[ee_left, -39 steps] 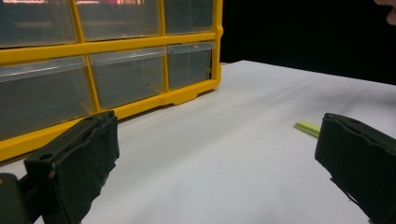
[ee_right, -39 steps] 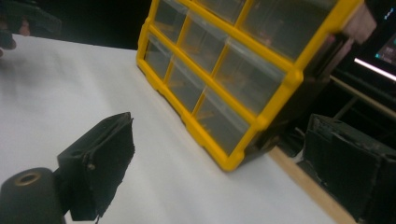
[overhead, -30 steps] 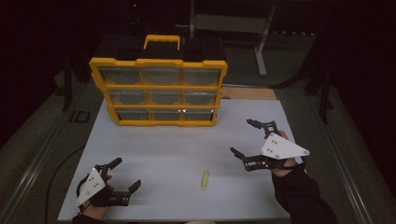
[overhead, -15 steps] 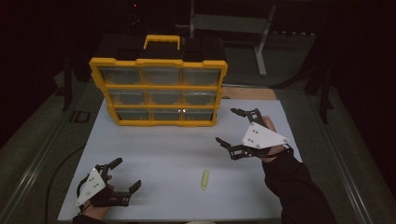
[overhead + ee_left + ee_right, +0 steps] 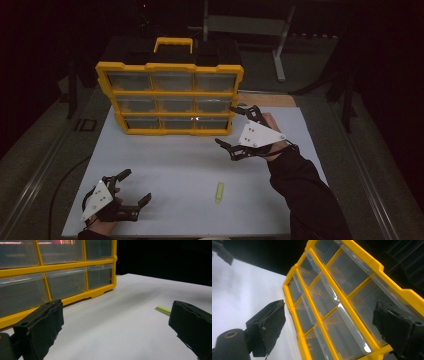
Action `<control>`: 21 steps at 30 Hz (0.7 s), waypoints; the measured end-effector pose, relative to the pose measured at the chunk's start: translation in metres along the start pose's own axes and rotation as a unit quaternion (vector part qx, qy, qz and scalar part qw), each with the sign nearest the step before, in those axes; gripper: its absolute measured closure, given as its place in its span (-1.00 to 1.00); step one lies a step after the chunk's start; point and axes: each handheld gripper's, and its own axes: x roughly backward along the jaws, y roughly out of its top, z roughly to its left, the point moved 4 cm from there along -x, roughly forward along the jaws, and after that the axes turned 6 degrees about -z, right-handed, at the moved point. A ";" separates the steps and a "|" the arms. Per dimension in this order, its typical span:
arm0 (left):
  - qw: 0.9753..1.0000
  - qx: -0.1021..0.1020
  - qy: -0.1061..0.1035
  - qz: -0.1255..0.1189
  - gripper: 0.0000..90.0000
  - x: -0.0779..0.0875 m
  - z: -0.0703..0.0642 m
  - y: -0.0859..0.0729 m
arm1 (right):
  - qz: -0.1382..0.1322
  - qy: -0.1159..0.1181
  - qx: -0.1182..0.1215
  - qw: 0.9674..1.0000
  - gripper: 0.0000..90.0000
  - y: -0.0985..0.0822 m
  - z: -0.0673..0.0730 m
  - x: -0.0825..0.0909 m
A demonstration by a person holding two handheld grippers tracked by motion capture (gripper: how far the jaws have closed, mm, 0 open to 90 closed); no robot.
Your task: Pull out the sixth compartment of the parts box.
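From above, the right tongs [image 5: 239, 129], spread wide and empty, hovered beside the yellow plastic drawer organiser [image 5: 170, 97] at the white counter's [image 5: 170, 165] back. The left tongs [image 5: 117, 327], gaping and empty, flanked a small green stick [image 5: 163, 310]. The right gripper view faced clear drawers [image 5: 342, 322]; a tilted approach risked snagging the frame.

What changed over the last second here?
The right claw moved forward and leftward, from the open mat toward the lower right corner of the yellow drawer organizer, jaws open and holding nothing. The left claw, the small yellow-green stick and the organizer stayed where they were.
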 end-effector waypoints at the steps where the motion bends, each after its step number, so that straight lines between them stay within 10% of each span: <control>1: 1.000 -0.001 0.000 -0.001 -0.99 0.000 0.000 0.000 | 0.000 0.002 0.002 1.000 -0.75 0.000 0.000 -0.002; 21: 1.000 -0.001 -0.004 0.003 -0.99 -0.001 0.000 -0.001 | 0.026 0.038 0.030 0.998 -0.68 -0.008 0.000 -0.052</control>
